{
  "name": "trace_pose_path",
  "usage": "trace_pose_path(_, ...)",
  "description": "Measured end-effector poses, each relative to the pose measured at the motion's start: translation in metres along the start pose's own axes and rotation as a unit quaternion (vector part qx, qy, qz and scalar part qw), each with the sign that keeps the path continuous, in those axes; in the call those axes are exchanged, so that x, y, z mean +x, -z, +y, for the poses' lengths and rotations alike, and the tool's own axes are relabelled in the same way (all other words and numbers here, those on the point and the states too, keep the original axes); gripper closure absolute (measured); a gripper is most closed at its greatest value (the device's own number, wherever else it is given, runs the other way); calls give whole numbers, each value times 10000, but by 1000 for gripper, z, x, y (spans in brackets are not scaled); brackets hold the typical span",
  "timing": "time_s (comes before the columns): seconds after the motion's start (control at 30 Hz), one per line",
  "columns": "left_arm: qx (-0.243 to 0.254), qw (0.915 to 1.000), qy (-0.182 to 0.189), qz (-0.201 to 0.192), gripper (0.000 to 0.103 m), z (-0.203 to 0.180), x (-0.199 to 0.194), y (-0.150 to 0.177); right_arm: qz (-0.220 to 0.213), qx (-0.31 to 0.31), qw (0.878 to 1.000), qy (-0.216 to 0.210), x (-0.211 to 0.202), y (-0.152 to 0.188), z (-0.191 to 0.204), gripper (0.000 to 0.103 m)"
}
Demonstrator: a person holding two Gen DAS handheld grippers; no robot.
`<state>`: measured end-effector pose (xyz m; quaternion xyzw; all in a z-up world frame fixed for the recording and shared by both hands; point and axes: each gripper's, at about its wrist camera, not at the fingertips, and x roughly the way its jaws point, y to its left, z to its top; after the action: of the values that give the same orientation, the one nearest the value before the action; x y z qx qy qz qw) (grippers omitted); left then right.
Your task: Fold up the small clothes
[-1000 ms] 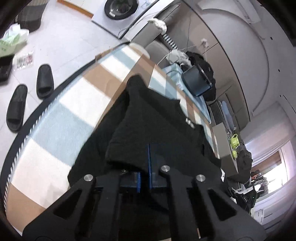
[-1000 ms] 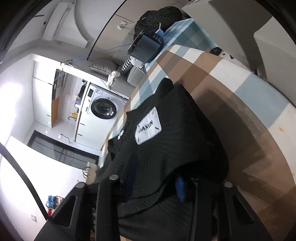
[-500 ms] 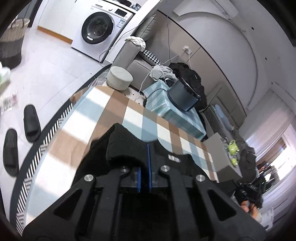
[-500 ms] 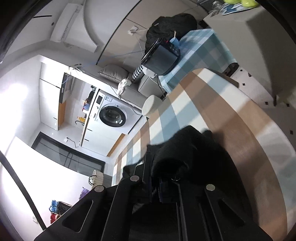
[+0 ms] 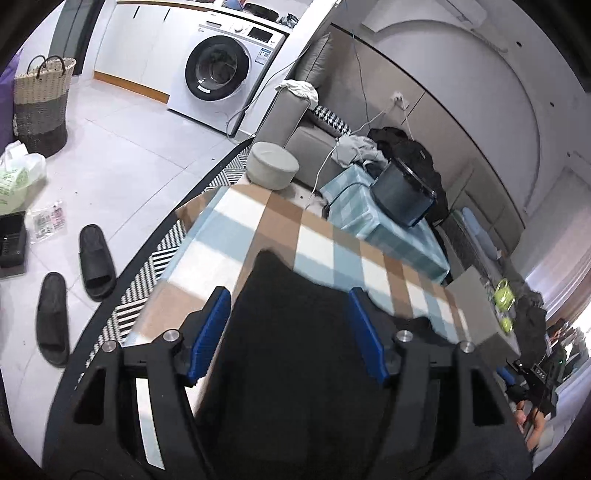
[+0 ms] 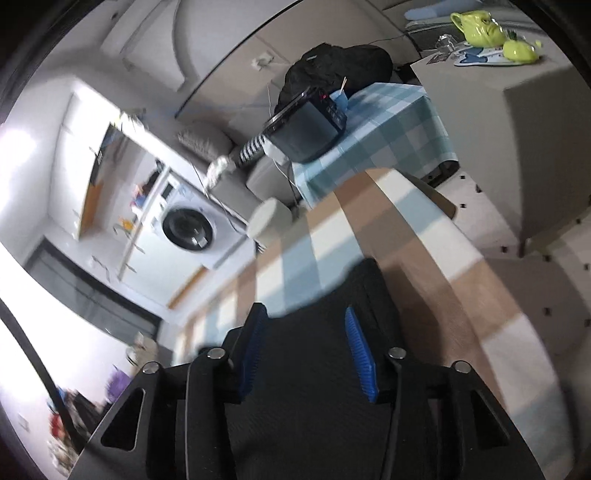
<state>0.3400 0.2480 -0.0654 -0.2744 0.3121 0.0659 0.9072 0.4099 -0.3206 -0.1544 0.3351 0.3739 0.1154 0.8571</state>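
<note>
Left gripper (image 5: 288, 325), right gripper (image 6: 304, 343): jaws just opened, gripping nothing | black knitted garment (image 5: 295, 369) on checked tablecloth (image 5: 240, 236) | we see cloth beneath both, equally near, stretching away from us.

**Colours and patterns on and around the table**

The garment (image 5: 291, 332) is plain black. The table (image 5: 280, 229) wears a check of tan, pale blue and white. Each claw is black with blue pads (image 5: 364, 328). The rug (image 5: 162, 254) has black-and-white chevrons. The 2 slippers (image 5: 94, 262) are black, the washing machine (image 5: 221, 70) white, the teapot (image 6: 476, 22) lime green.
</note>
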Motion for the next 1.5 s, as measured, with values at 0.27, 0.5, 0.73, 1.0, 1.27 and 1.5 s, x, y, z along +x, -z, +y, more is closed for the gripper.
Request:
trace_pose_path(0.27,663,9951,-583,445,37,18,-50,80,523,-859,9916,811,-46,83,-22,46)
trace_pose_path(0.5,637,9907,-605,1036,38,34,-46,134,752,-956,9879,958,-57,128,-45,46)
trace_pose_path(0.73,815,9877,-706,1135,43,27,-42,151,660,-1002,9878,994,-39,119,-38,48)
trace_pose_path(1.0,1011,9865,-646,1117,84,15,-40,154,229,-1452,9869,672,-47,116,-18,96)
trace_pose_path(1.27,890,9893,-661,948,97,20,-50,148,-260,-1726,9767,1246,-74,119,-20,98)
trace_pose_path(1.5,516,9921,-702,903,97,39,-69,148,230,-1329,9830,1242,-67,120,-33,91)
